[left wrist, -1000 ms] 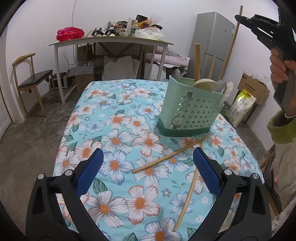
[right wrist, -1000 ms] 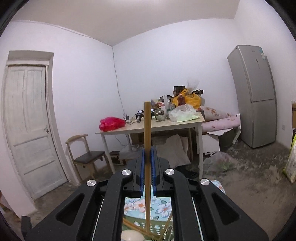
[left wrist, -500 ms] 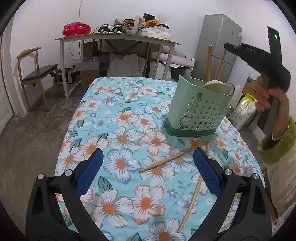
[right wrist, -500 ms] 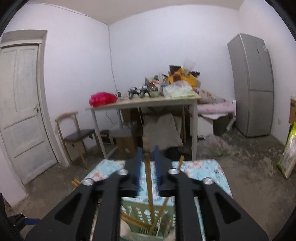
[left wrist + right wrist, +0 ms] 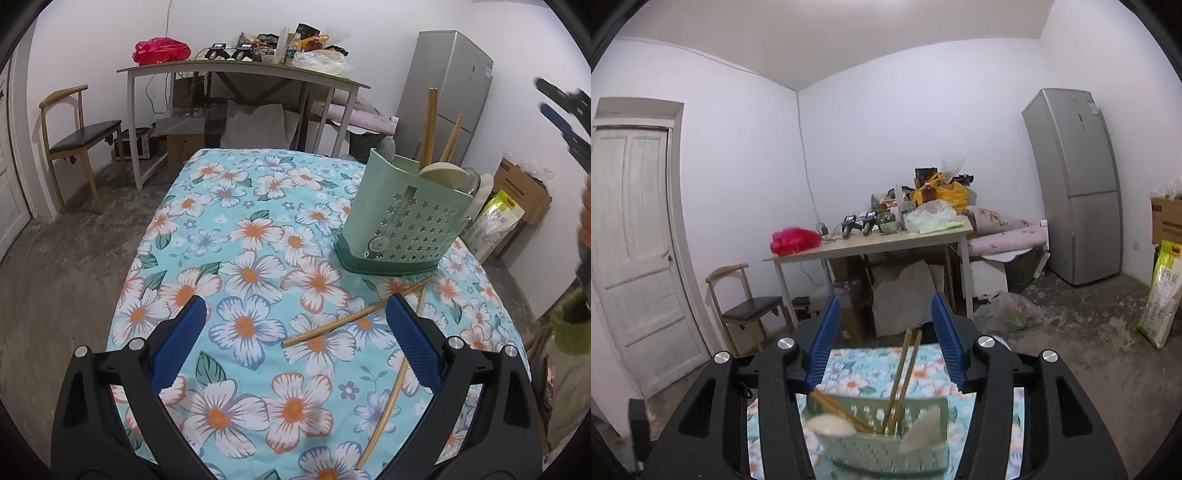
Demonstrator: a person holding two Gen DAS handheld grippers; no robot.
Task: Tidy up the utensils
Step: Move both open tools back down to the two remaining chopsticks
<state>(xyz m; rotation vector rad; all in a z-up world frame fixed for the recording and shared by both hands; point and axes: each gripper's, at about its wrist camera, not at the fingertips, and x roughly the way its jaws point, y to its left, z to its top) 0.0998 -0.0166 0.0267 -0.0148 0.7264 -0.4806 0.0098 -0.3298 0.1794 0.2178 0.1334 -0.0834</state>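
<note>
Floral cloth covers the counter (image 5: pixel 236 206), whose near edge is hidden behind the left gripper (image 5: pixel 295 332); its jaws are spread wide over the cloth with nothing between them. Toward the counter's far right stands the green holder (image 5: pixel 402 221), its star-punched wall hiding the lower ends of the upright chopsticks (image 5: pixel 429 122) and pale spoons inside. Just in front of the holder lie two loose chopsticks (image 5: pixel 354 314), one partly hidden behind a blue pad. Above the holder, the right gripper (image 5: pixel 884 341) has its jaws spread and empty; from the left wrist it is blurred and cut off at the frame edge.
</note>
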